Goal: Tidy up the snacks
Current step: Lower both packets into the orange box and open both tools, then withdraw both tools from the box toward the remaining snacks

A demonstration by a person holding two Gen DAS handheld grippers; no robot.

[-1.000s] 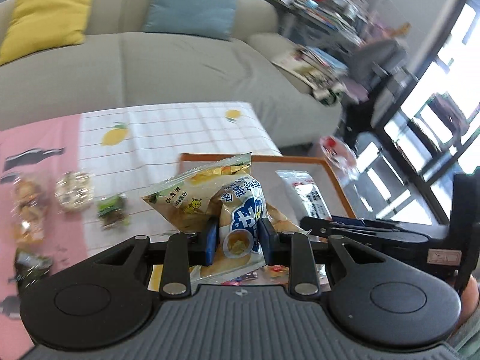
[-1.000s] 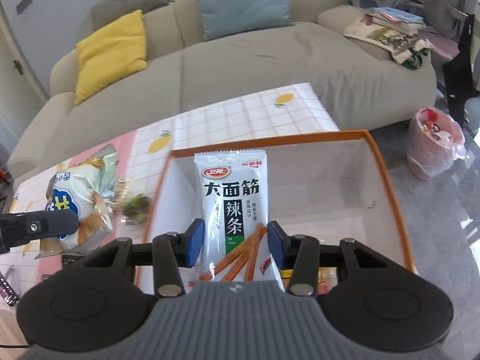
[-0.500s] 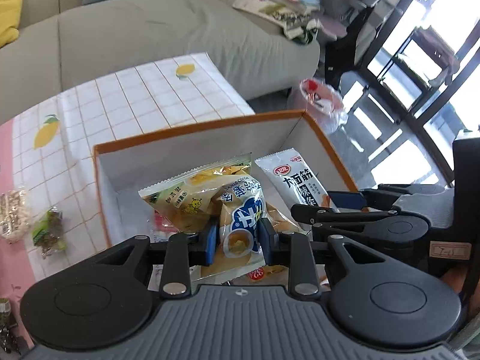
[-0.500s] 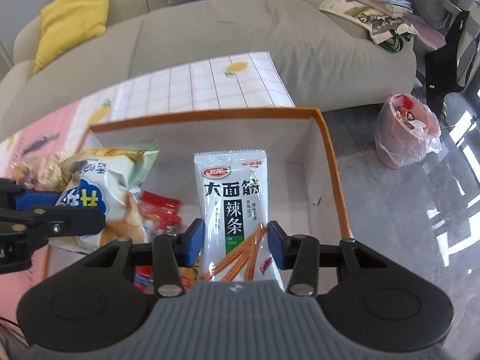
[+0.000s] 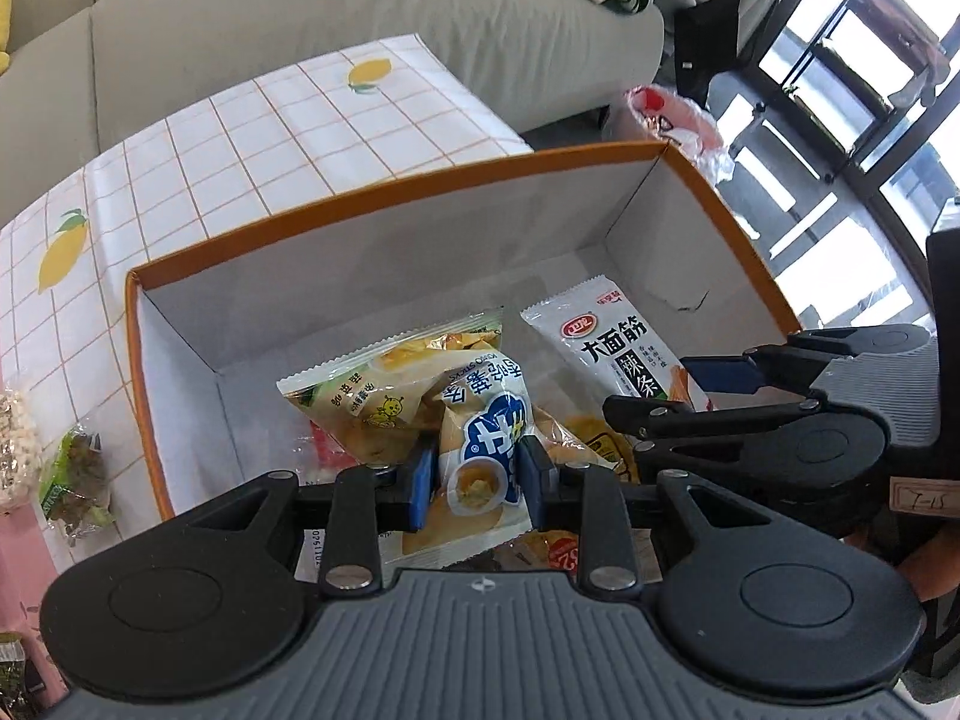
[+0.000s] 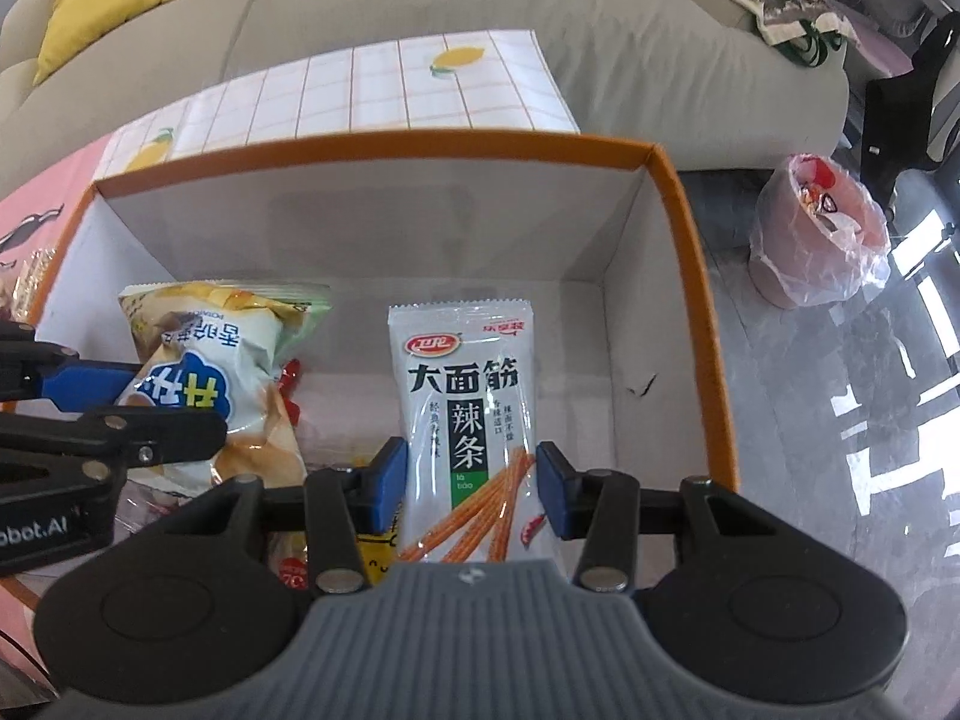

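While both packets hang over the orange-rimmed box [image 6: 684, 228], left gripper [image 5: 477, 474] fingers pinch the chip bag [image 5: 480, 420] and right gripper [image 6: 471, 483] fingers pinch the spicy-strip packet [image 6: 465, 396]. Judged light, crinkly, slippery film; contents crushable, so hold near sealed edges.

White packet [image 6: 465, 420]: "大面筋 辣条", "là tiáo". Left gripper [image 6: 180, 396] body: "obot.AI".
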